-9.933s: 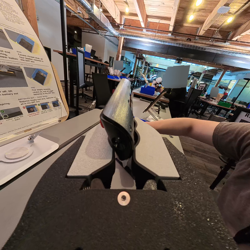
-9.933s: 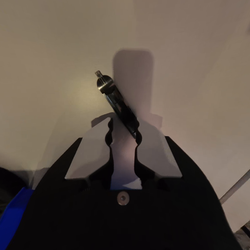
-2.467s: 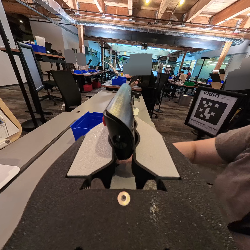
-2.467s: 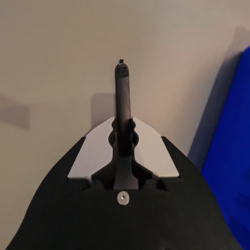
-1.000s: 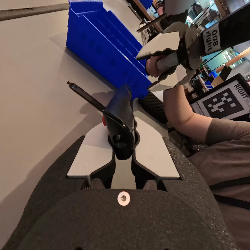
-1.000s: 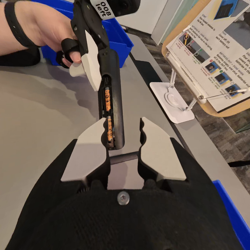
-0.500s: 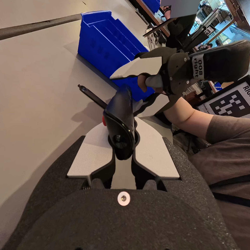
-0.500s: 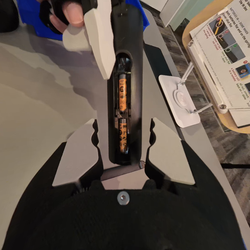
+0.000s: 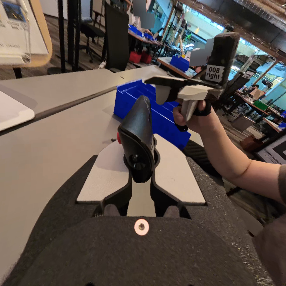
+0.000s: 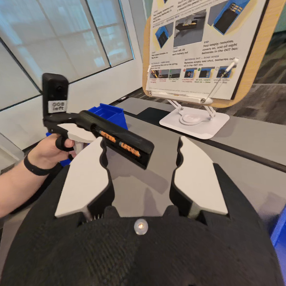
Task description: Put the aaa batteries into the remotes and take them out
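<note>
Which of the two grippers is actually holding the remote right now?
The left gripper, whose fingers are clamped on the black remote. The right gripper is open and holds nothing.

Each tool [image 10: 140, 154] has white fingers [image 9: 173, 170] on a black grainy body with one silver screw [image 9: 141, 227]; a black wristband [image 10: 35, 169] is worn.

My gripper [image 10: 140, 152] gapes wide over the grey table [image 10: 247, 154], holding nothing. Just beyond my left finger [image 10: 86, 174], the left gripper [image 10: 80, 133] clamps a black remote [image 10: 123, 139], its back uncovered, two orange batteries [image 10: 119, 144] end to end inside. Far right stands an instruction board [image 10: 201, 51]; far left, a blue bin [image 10: 108, 113].
</note>
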`<state>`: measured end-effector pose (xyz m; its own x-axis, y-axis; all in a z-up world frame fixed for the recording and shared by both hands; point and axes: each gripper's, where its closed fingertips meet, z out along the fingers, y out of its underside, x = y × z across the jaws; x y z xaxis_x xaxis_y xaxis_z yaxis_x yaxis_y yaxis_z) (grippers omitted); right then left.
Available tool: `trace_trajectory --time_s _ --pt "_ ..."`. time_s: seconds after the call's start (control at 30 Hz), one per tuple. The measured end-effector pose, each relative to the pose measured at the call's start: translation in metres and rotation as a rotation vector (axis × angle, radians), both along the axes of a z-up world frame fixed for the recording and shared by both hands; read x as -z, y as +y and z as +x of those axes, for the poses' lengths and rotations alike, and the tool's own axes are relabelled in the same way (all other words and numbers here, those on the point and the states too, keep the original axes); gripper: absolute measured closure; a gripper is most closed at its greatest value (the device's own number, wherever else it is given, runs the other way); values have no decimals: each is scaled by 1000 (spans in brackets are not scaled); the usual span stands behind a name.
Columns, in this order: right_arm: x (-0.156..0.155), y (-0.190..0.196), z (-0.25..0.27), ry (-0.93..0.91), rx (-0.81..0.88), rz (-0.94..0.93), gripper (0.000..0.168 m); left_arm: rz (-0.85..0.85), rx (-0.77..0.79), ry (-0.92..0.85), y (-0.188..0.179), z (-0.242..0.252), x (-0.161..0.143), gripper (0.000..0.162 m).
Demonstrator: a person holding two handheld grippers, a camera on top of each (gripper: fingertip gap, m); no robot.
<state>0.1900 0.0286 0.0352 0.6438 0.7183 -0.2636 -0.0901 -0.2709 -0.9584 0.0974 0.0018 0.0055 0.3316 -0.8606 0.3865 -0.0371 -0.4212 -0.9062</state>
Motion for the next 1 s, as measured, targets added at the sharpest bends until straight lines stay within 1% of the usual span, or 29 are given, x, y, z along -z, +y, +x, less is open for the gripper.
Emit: trace_trajectory --time_s 0.1,0.2,0.3,0.37,0.43,0.5,0.6,0.8,1.0 --pt "-5 9 -4 15 57 -8 76 92 -105 10 9 -5 -6 139" --pt "-6 15 -19 -52 109 35 67 179 -204 47 15 -9 -7 140" --pt "4 20 -41 -97 122 23 53 219 -244 83 16 -7 -4 139" --pt "18 20 -54 -110 98 -32 49 229 -255 93 15 -4 -1 140" --pt "32 20 -60 -118 77 -83 49 224 -266 95 16 -2 2 140" --pt "38 21 -60 -92 72 -94 48 210 -264 99 16 -1 7 140" --pt "33 21 -57 -34 65 -73 52 206 -256 90 16 0 7 140" --pt "30 20 -54 -64 94 -51 52 256 -268 104 11 4 3 140" --pt "11 11 -50 -85 147 43 55 336 -270 83 1 8 -14 140"
